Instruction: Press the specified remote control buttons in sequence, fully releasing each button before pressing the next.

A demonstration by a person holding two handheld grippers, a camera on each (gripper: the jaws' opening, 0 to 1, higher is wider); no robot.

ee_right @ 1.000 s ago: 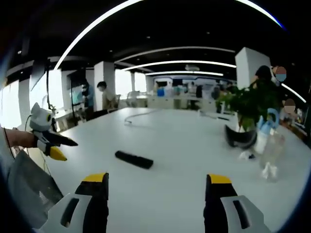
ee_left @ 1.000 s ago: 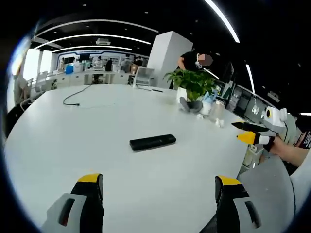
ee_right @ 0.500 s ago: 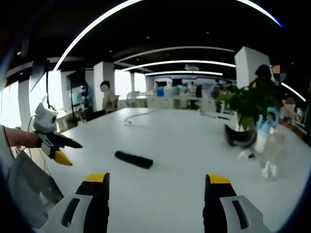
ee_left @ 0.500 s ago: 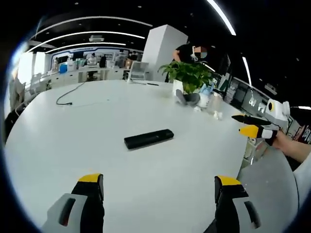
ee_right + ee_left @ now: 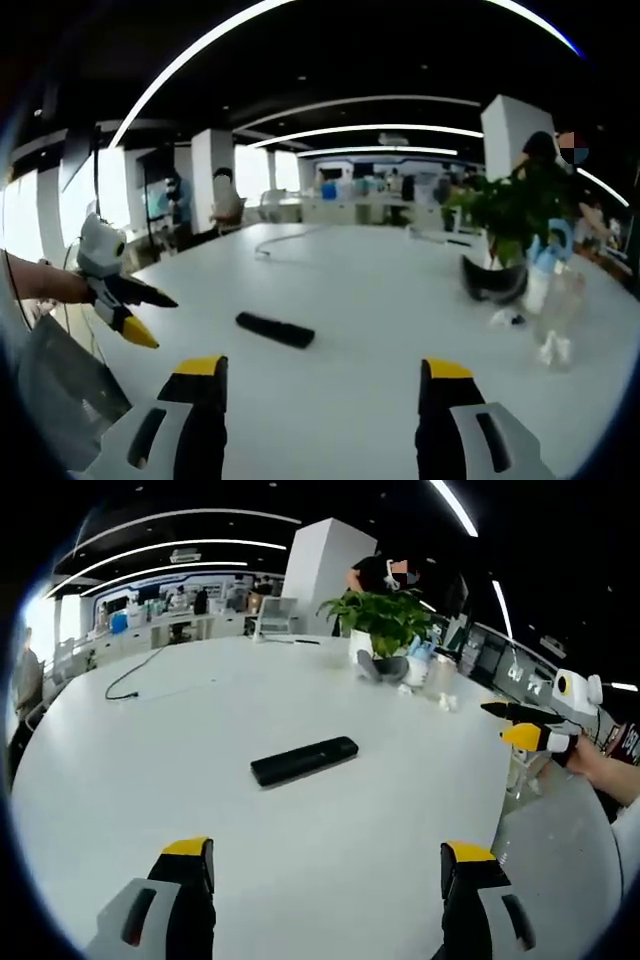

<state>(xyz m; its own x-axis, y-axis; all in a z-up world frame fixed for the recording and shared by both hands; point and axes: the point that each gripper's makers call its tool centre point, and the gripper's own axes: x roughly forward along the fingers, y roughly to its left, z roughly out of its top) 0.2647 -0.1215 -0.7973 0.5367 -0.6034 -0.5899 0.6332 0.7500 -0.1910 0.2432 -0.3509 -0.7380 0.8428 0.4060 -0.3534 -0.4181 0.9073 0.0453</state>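
Note:
A black remote control (image 5: 303,760) lies flat near the middle of the white table (image 5: 150,740); nothing touches it. My left gripper (image 5: 327,865) is open, its yellow-tipped jaws well short of the remote. In the same view my right gripper (image 5: 505,723) hovers open beyond the table's right edge, held by a hand. In the right gripper view the remote (image 5: 275,329) lies ahead and to the left on the table (image 5: 380,300). My right gripper (image 5: 320,370) holds nothing. The left gripper (image 5: 158,320) hangs open at the left, apart from the remote.
A potted plant (image 5: 385,630), a dark curved object (image 5: 385,668) and small bottles (image 5: 435,675) stand at the table's far right. A thin cable (image 5: 140,680) trails at the far left. People stand in the background. The plant (image 5: 510,215) and a bottle (image 5: 560,310) are right of the remote.
The left gripper has crept a little toward the remote, and its view has shifted slightly. The remote has stayed put on the table. Both grippers remain open.

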